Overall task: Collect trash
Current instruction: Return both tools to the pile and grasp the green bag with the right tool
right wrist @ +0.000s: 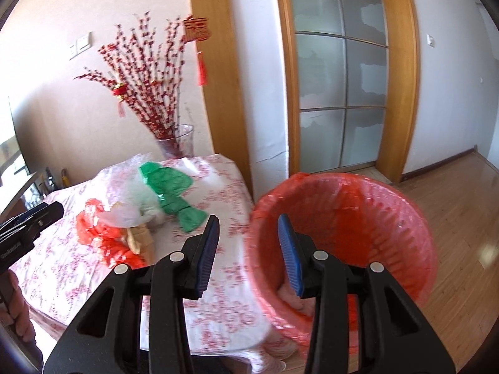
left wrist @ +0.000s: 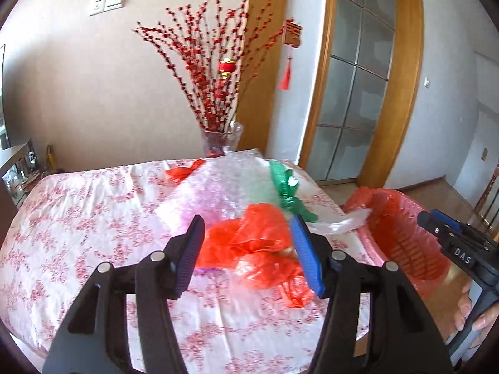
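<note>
A heap of crumpled red plastic bags [left wrist: 262,249] lies on the floral tablecloth [left wrist: 93,233]. My left gripper [left wrist: 246,221] hovers open just over the heap, pads apart from it. Behind the heap lie a green bag [left wrist: 287,193], bubble wrap [left wrist: 218,187] and a white bag [left wrist: 346,222]. A pink basket with a red liner [right wrist: 358,180] stands off the table's right edge. My right gripper [right wrist: 248,218] is open with the basket's left rim between its fingers, and neither pad visibly presses on it. A beige wrapper [right wrist: 140,237] sits among the red bags [right wrist: 103,237].
A glass vase [left wrist: 221,137] of red blossom branches stands at the table's far edge by the wall. A wood-framed glass door [right wrist: 340,93] and wooden floor [right wrist: 452,218] lie to the right. A person's hand [left wrist: 467,311] grips the right tool's handle.
</note>
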Demonstrator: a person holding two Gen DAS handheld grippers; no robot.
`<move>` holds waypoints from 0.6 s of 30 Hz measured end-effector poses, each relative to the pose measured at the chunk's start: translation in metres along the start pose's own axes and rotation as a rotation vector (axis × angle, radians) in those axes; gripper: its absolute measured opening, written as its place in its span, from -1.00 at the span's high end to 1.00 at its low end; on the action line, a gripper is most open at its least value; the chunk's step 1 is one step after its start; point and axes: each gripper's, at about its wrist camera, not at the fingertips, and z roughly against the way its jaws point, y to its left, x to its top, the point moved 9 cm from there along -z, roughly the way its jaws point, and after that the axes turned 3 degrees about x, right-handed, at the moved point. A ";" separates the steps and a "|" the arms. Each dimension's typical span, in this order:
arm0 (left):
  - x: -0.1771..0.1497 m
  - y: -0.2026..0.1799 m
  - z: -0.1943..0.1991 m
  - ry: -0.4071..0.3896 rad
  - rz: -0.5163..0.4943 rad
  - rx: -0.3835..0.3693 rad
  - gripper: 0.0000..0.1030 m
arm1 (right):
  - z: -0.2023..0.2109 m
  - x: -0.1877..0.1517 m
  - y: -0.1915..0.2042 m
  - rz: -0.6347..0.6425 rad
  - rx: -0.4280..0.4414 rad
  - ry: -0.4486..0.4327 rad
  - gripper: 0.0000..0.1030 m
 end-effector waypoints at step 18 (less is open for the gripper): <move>-0.015 0.063 0.001 0.036 0.085 0.100 -0.11 | -0.043 0.002 0.056 0.057 0.069 0.070 0.22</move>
